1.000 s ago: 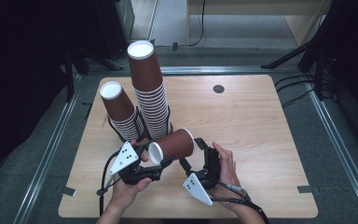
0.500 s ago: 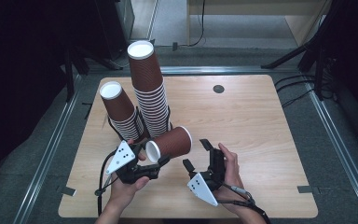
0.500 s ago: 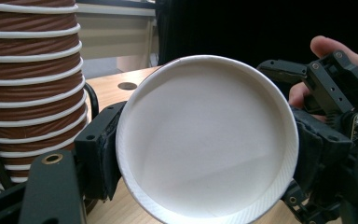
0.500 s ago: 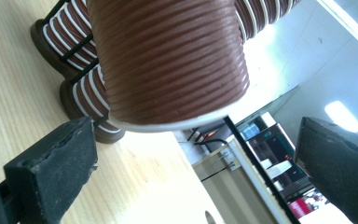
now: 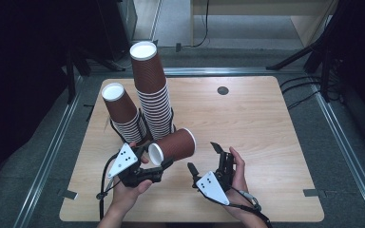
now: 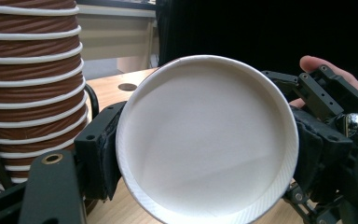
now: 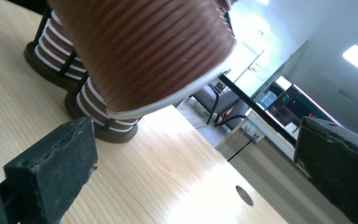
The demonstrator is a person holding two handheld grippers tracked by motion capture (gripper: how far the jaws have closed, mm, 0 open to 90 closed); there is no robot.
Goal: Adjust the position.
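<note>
Cup stacks: two on the table [image 5: 266,142], at its left; a shorter stack [image 5: 123,111] leans left, and just right of it stands a taller stack [image 5: 152,95].
Loose cup: one brown paper cup [image 5: 173,146], lying sideways above the table in front of the stacks, white base toward the person.
Left gripper [image 5: 147,164]: jaws clamped on the cup's base end.
Right gripper [image 5: 204,156]: jaws spread wide, holding nothing, just right of the cup.
</note>
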